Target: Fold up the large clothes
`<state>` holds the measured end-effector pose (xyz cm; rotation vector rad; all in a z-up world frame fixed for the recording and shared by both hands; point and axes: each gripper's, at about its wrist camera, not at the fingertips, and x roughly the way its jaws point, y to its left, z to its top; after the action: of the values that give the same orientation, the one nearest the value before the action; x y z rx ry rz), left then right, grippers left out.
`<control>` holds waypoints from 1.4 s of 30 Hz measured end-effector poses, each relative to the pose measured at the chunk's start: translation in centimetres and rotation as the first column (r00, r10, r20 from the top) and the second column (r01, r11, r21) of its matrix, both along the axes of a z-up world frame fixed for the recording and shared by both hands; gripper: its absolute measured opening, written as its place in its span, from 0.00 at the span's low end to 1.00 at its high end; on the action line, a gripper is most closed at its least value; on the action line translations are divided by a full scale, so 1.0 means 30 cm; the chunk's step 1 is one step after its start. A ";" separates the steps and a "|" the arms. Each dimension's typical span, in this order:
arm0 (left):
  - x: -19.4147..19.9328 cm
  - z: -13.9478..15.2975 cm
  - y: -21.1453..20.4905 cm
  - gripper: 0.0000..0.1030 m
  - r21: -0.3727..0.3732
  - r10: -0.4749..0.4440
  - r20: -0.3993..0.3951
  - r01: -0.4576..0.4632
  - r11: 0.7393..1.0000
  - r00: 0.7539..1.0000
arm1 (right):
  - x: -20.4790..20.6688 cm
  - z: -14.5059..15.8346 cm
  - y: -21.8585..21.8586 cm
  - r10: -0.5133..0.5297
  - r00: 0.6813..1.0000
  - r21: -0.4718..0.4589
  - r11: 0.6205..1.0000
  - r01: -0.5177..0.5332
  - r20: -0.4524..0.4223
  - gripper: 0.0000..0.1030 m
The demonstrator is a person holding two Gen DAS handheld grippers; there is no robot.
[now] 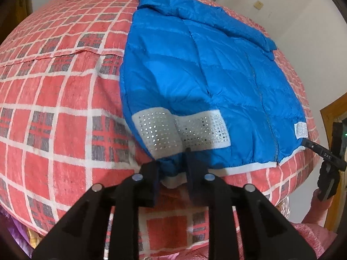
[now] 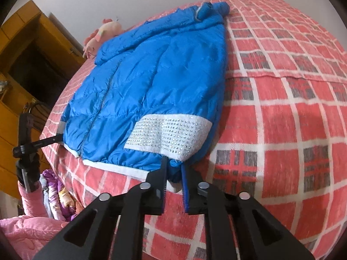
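A blue puffer jacket (image 1: pixel 195 69) lies flat on the red checked bed cover (image 1: pixel 54 91), zip up and hem towards me. A white studded band (image 1: pixel 180 130) crosses it near the hem. My left gripper (image 1: pixel 172 164) is shut on the hem just below that band, with blue cloth and white trim bunched between its fingers. In the right wrist view the jacket (image 2: pixel 156 75) shows the same band (image 2: pixel 171 136), and my right gripper (image 2: pixel 174 166) is shut on the hem beneath it. Each view shows the other gripper's tip at the far hem corner: the right gripper (image 1: pixel 312 146) and the left gripper (image 2: pixel 54 139).
A pink plush toy (image 2: pixel 102 34) lies beyond the jacket's collar. A wooden wardrobe (image 2: pixel 32 49) stands beside the bed. A pink quilt (image 2: pixel 28 227) and a heap of coloured cloth (image 2: pixel 56 195) sit below the bed's front edge. A pink sleeve (image 2: pixel 32 199) holds the other gripper.
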<state>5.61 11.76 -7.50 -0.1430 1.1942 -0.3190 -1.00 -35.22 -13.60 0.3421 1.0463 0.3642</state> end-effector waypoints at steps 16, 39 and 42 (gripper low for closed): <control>0.014 0.088 0.020 0.06 -0.129 0.027 0.058 -0.019 0.992 0.998 | 0.022 0.145 -0.017 0.043 0.992 0.085 0.995 -0.053 0.115 0.06; 0.664 0.488 -0.085 0.06 -0.142 0.071 0.349 -0.022 0.990 0.935 | 0.709 0.575 -0.097 -0.080 0.973 0.063 0.996 0.067 0.217 0.06; 0.772 0.470 -0.107 0.06 -0.126 0.075 0.337 -0.034 0.991 0.939 | 0.833 0.557 -0.102 -0.102 0.978 0.047 0.994 0.095 0.182 0.06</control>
<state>28.76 8.55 6.62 -0.2147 0.8258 -0.3505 23.98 -38.26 3.10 0.3858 0.8386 0.3203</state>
